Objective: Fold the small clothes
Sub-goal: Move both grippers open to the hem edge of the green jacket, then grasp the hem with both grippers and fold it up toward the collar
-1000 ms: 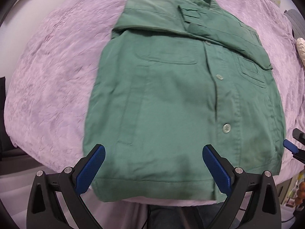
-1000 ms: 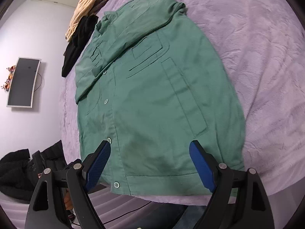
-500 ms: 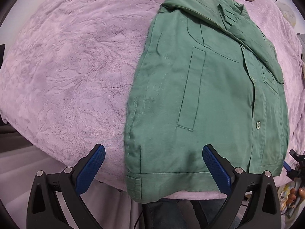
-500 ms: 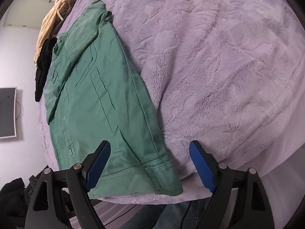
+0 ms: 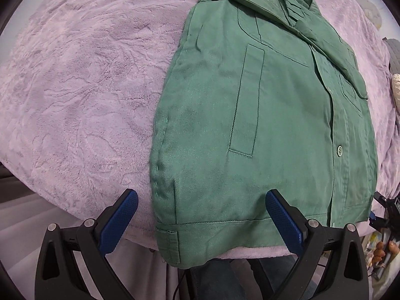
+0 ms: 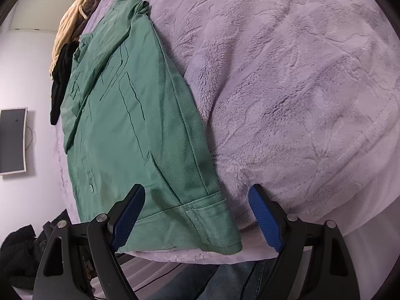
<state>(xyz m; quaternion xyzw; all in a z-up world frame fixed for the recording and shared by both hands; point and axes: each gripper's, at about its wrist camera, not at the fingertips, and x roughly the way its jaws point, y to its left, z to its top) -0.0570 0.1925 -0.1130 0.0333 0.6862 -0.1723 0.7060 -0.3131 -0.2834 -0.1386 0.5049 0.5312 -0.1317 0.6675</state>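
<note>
A green button-up jacket (image 5: 270,115) lies flat on a lilac fleece blanket (image 5: 82,87), its sleeves folded across the chest and its hem at the near edge. My left gripper (image 5: 200,220) is open, its blue pads straddling the jacket's near left hem corner without touching it. In the right wrist view the same jacket (image 6: 135,130) lies to the left. My right gripper (image 6: 197,217) is open too, with the jacket's near right hem corner between its pads but not pressed by them.
Beige and black clothes (image 6: 67,40) are piled beyond the jacket's collar. A monitor (image 6: 11,141) hangs on the left wall and dark garments (image 6: 17,250) lie on the floor. The blanket (image 6: 300,87) spreads wide to the right. The person's jeans (image 5: 217,280) are below the edge.
Both grippers have moved outward and lower, from over the middle of the hem to the jacket's two near corners. Both stayed open; the jacket has not moved.
</note>
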